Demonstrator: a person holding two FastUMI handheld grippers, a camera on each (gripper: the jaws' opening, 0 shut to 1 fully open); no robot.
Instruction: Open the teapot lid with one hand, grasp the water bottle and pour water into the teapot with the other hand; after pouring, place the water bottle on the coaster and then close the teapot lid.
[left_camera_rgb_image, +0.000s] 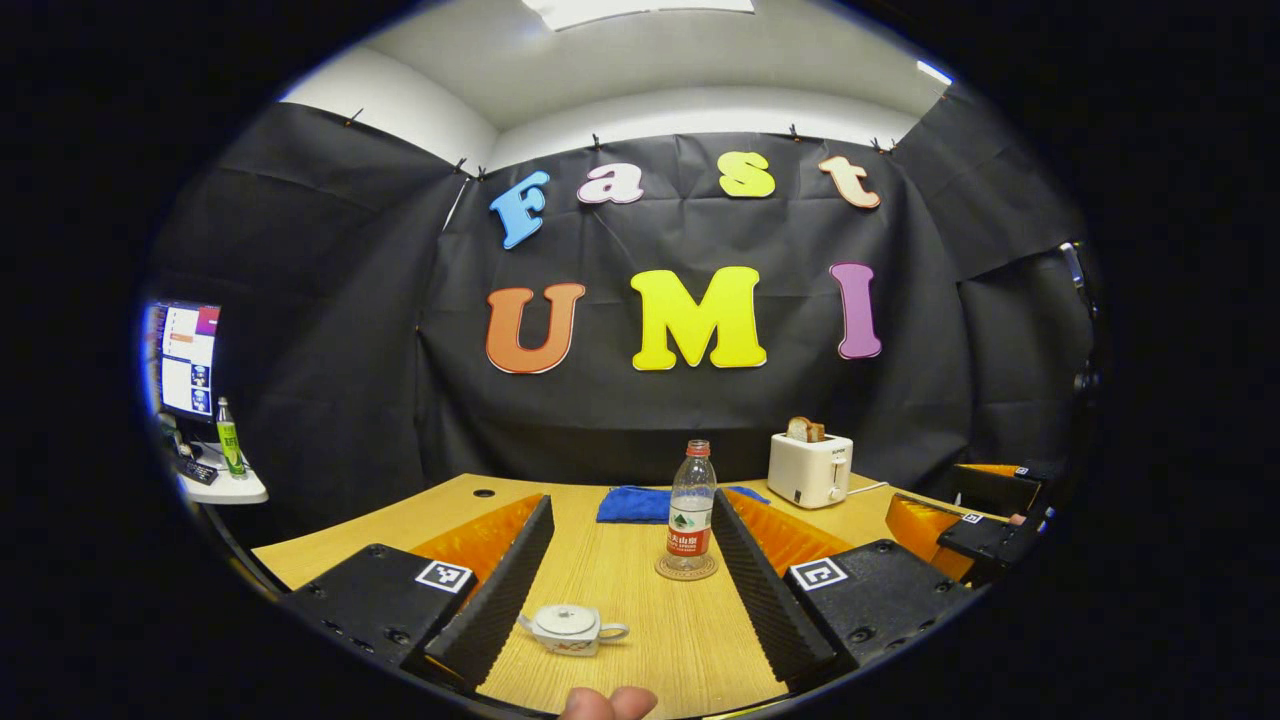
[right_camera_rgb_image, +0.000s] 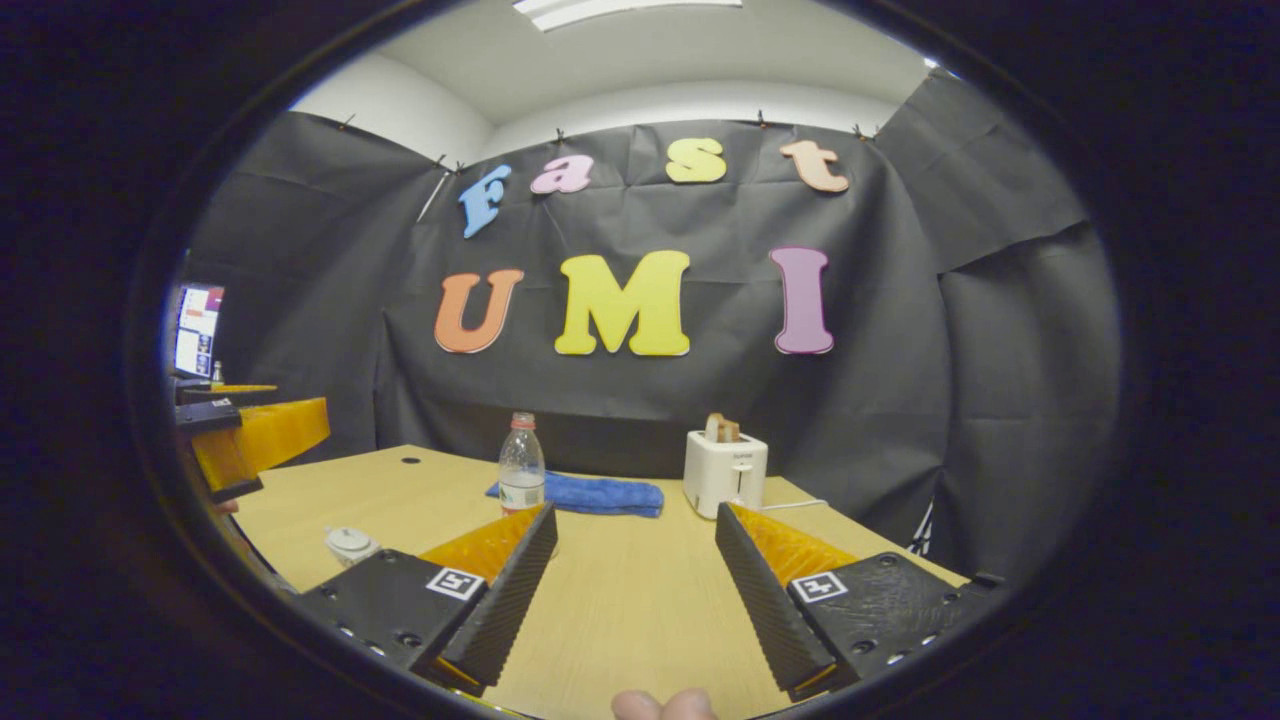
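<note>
Toaster (left_camera_rgb_image: 809, 470) with bread – blue cloth (left_camera_rgb_image: 632, 504) beside.

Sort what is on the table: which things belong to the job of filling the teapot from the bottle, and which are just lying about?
Belong to the job: teapot with its lid on; water bottle; coaster under the bottle.

Just lying about: toaster holding bread; blue cloth.
</note>
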